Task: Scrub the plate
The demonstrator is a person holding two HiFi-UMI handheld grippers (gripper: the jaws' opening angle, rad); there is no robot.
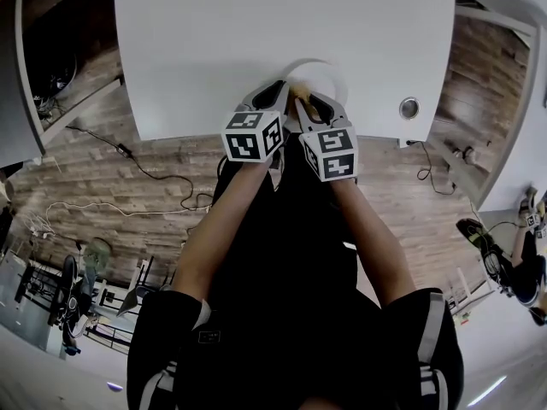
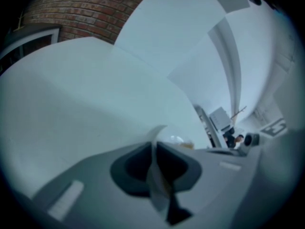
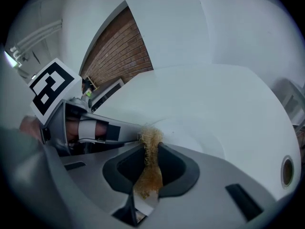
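A white plate (image 1: 325, 71) lies on a white table (image 1: 214, 32), close to the table's near edge and directly in front of the person. The left gripper (image 1: 275, 99) has its jaws nearly together, pinched on the plate's near rim, and a thin white edge runs up between the pads. Just beside it, the right gripper (image 1: 309, 102) has its jaws closed on a tan, fibrous scrubber (image 3: 150, 142). The scrubber's frayed tip pokes out past the jaws over the plate's near part; whether it touches cannot be told. Both grippers point steeply down.

The scrubbing step seems to be in hand. To do it well, the left grip should pin the rim firmly so the plate cannot slide on the smooth tabletop. The scrubber tip should press down and work across the whole face — not only the near part.
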